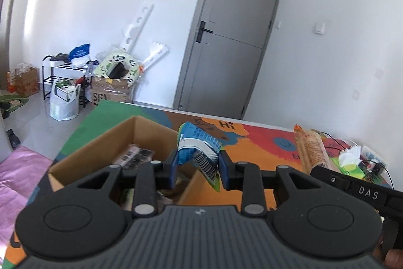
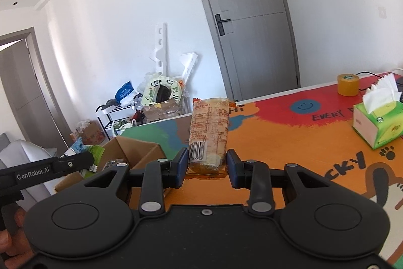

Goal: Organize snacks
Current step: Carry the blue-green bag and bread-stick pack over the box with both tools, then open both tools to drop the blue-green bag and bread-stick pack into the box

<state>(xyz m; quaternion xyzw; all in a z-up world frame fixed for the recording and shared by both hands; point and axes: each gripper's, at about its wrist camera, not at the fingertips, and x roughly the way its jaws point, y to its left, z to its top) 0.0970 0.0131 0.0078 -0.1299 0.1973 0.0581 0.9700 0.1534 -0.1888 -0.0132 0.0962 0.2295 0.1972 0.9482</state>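
Note:
My left gripper (image 1: 199, 168) is shut on a blue and green snack packet (image 1: 199, 145), held above the right side of an open cardboard box (image 1: 100, 145). The box holds a dark snack packet (image 1: 136, 155). My right gripper (image 2: 207, 168) is shut on an orange wrapped snack (image 2: 209, 132), held upright above the table to the right of the box (image 2: 136, 150). The orange snack also shows in the left wrist view (image 1: 312, 150), and the blue packet shows in the right wrist view (image 2: 85, 150).
The table wears a colourful cartoon cloth (image 2: 289, 143). A green tissue box (image 2: 377, 122) and a roll of brown tape (image 2: 348, 84) stand at the right. Cables (image 1: 335, 143) lie at the far right. Beyond the table are a grey door (image 1: 226, 47) and floor clutter (image 1: 110, 77).

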